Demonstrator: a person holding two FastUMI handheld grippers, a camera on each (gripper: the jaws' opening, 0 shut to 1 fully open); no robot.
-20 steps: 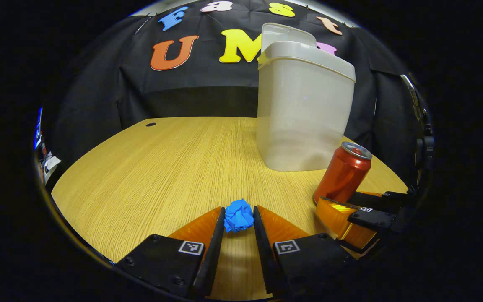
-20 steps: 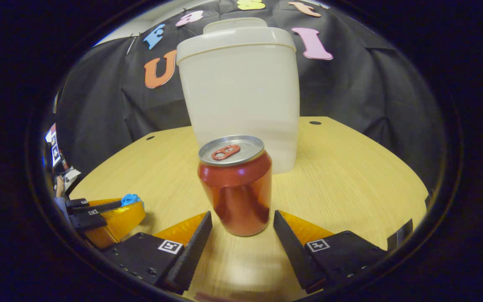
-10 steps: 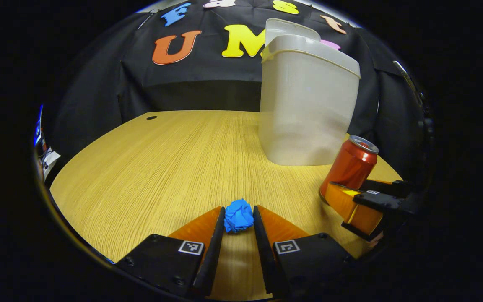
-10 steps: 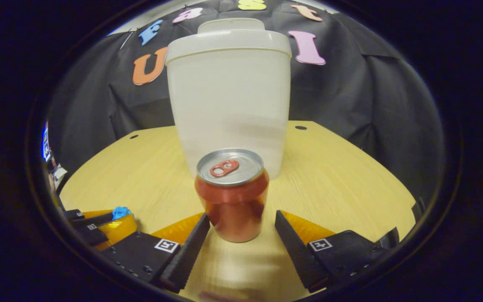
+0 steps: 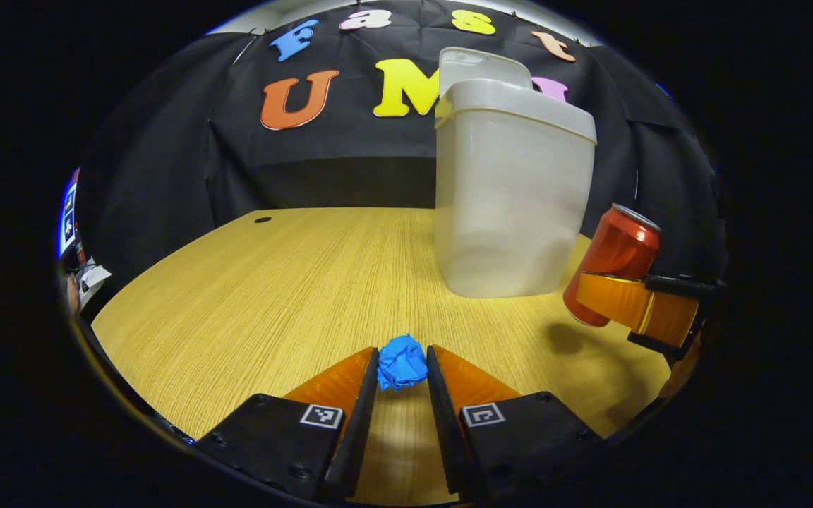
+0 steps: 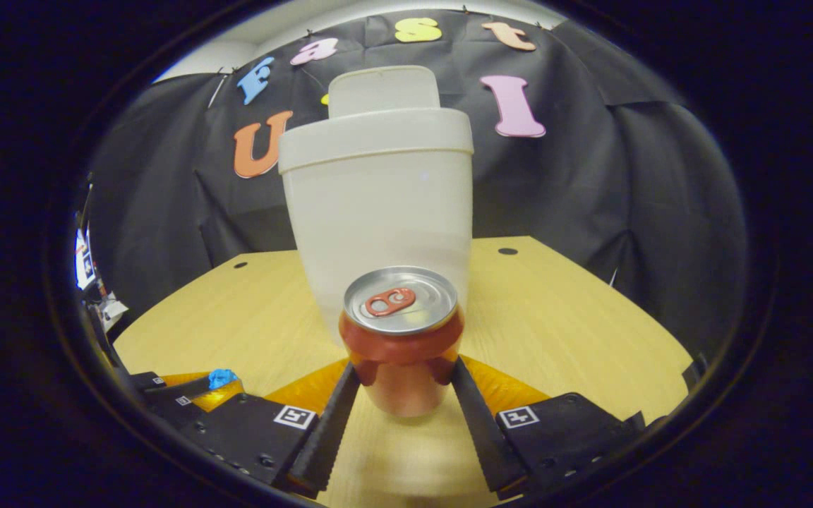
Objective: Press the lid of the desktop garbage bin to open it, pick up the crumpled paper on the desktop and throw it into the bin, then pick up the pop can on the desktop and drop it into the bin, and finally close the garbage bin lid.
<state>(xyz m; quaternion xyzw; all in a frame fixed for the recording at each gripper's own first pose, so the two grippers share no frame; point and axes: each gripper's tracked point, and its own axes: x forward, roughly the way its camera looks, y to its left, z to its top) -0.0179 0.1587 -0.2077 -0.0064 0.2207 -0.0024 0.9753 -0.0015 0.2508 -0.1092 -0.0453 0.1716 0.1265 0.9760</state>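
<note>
- We saw the left tongs (image 5: 402, 367) clamping the crumpled blue paper ball (image 5: 402, 362) above the wooden tabletop (image 5: 293, 282).
- The right tongs (image 6: 403, 384) gripped the red metal pop can (image 6: 401, 339), lifted, long axis near upright, before the open-lidded white plastic bin (image 6: 378, 212).

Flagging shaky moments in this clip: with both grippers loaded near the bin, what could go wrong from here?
1. The right gripper grips the pop can low on its body, off the table; it might tip on release.
2. The left gripper pinches the crumpled paper at its fingertips; it may slip.
3. Both loads heading for the open bin could collide.
</note>
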